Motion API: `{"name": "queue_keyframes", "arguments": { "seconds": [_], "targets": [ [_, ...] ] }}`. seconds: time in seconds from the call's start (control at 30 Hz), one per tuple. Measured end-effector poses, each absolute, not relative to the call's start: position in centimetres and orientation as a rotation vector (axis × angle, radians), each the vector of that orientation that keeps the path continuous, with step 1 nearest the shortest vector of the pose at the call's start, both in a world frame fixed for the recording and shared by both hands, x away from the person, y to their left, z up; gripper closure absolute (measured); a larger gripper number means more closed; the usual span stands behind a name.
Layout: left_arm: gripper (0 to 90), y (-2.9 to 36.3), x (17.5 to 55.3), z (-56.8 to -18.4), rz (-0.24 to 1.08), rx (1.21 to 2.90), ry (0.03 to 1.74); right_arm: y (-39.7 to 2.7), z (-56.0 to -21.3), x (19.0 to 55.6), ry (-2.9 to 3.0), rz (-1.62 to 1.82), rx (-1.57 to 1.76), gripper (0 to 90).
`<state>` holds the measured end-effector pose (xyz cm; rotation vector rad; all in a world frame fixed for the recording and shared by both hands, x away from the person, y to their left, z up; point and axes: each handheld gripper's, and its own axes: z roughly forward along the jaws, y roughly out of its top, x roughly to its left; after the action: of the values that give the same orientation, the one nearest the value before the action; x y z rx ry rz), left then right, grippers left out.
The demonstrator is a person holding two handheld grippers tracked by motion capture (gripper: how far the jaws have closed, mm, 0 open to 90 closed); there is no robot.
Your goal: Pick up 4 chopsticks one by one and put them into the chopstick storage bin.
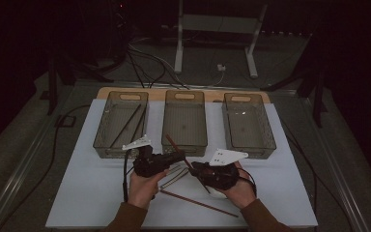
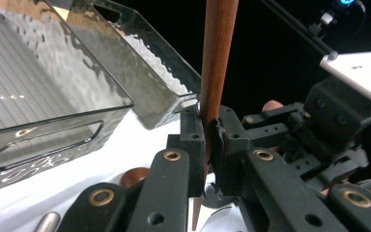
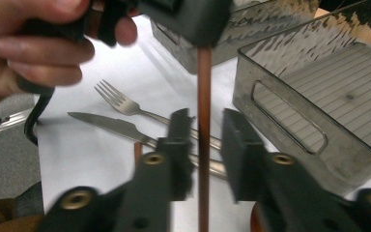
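Three clear bins [image 1: 184,121] stand in a row at twelve o'clock on the surface [image 1: 87,193]. The left gripper [image 2: 211,140] is clamped on one brown chopstick [image 2: 217,58]; the right gripper [image 3: 204,145] stands apart around it, pads not touching. Another chopstick [image 1: 198,203] lies at six o'clock beside one fork [image 3: 125,104] and one knife [image 3: 111,126].
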<state>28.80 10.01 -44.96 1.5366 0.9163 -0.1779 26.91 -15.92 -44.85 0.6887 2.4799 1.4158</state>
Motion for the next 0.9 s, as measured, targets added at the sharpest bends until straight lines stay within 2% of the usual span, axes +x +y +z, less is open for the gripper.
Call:
{"name": "queue_keyframes", "arguments": {
  "seconds": [0.17,0.37,0.6,0.9],
  "targets": [
    [86.0,11.3,28.8,-44.5,-0.172,1.519,0.923,-16.5,-45.0,27.1,2.477,1.402,0.753,38.6],
    [86.0,12.7,28.8,-43.9,-0.139,1.506,0.941,-17.4,-44.9,27.5,2.424,1.383,0.831,19.8],
    [86.0,14.0,29.0,-43.1,-0.099,1.507,0.958,-18.1,-45.2,27.9,2.397,1.346,0.917,10.7],
    [86.0,15.3,29.2,-41.9,-0.038,1.528,0.979,-19.2,-45.6,28.3,2.388,1.317,0.951,3.9]
  ]
}}
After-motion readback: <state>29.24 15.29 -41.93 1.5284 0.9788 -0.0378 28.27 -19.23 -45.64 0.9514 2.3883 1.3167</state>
